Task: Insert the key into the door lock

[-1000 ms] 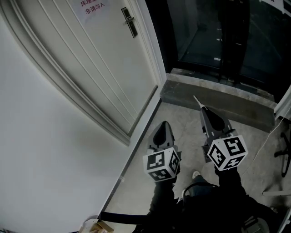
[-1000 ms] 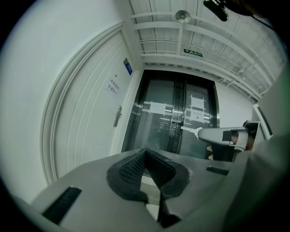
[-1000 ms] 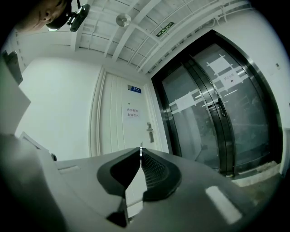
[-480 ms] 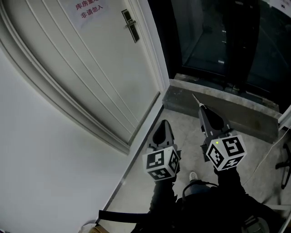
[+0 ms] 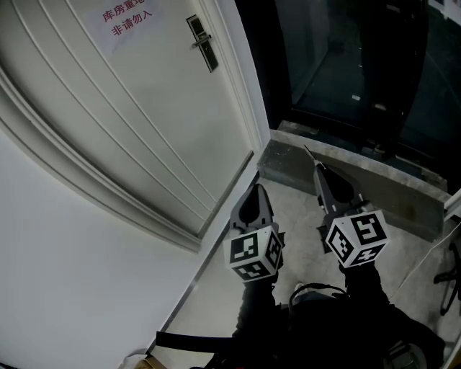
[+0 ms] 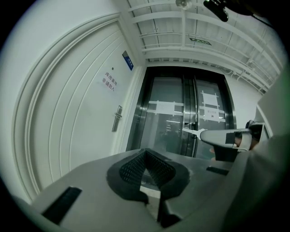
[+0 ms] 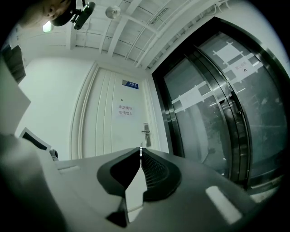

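Note:
The white door [image 5: 137, 122] fills the left of the head view, with its dark lock plate and lever handle [image 5: 200, 42] high on its right side. My right gripper [image 5: 319, 171] is shut on a thin metal key [image 5: 310, 154] that sticks out past its tips over the floor, well short of the lock. In the right gripper view the key [image 7: 141, 146] shows as a sliver at the shut jaws [image 7: 140, 152], with the lock [image 7: 146, 132] straight ahead and far off. My left gripper [image 5: 253, 190] is shut and holds nothing; its own view shows the lock [image 6: 118, 118] and the key [image 6: 191, 131].
A paper notice [image 5: 122, 18] with red print hangs on the door. Dark glass doors [image 5: 346, 50] stand to the right behind a raised stone sill [image 5: 360, 176]. The white wall [image 5: 65, 274] runs along the left. A person's shoe [image 5: 311, 292] is below the grippers.
Both grippers have edged a little forward toward the door, and the head view has swung slightly left. Both jaws stay as they were, the key still held.

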`<state>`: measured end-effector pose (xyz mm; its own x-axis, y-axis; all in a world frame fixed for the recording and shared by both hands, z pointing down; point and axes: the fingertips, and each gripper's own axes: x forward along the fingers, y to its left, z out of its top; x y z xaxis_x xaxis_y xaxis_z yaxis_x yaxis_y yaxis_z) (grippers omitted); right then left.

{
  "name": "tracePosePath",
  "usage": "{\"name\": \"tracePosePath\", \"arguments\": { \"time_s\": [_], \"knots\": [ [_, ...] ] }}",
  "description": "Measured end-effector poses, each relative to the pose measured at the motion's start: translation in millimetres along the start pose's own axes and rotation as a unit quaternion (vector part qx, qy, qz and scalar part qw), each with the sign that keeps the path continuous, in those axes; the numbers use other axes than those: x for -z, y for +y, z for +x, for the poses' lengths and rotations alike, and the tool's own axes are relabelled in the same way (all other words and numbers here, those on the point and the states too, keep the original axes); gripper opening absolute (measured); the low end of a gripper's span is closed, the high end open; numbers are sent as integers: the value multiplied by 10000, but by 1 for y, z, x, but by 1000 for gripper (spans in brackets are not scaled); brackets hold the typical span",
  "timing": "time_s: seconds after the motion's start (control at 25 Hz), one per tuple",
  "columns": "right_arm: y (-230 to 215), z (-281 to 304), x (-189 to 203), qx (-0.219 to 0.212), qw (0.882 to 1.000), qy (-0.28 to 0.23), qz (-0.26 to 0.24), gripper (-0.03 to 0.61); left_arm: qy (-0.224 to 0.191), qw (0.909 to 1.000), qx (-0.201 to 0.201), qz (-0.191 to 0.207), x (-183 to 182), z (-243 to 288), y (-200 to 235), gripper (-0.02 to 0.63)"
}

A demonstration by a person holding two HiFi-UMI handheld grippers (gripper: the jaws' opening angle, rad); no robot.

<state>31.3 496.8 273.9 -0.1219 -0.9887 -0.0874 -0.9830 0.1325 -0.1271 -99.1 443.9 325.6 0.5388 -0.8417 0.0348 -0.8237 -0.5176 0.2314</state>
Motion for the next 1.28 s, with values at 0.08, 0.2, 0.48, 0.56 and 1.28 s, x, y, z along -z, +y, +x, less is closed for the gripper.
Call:
{"name": "tracePosePath", "arguments": {
  "time_s": [0.08, 0.2, 0.48, 0.56, 1.28],
  "knots": [
    [-11, 6, 1, 1, 10000, 9, 36, 12, -12, 10000, -30, 8, 1, 11, -2, 2],
    [-21, 16, 3, 1, 10000, 21, 79, 12, 20, 10000, -33, 14, 3, 24, -2, 2],
    [-30, 50, 8, -40, 9999, 5, 113, 12, 23, 9999, -66, 80, 0, 55, 10, 2],
    [-32, 64, 8, -46, 9999, -24, 110, 12, -8, 9999, -86, 117, -4, 68, 18, 2],
    [-39, 235, 3, -10, 9996, -287, 27, 12, -250, 9990, 125, 352, -56, 212, 101, 2]
  ]
}}
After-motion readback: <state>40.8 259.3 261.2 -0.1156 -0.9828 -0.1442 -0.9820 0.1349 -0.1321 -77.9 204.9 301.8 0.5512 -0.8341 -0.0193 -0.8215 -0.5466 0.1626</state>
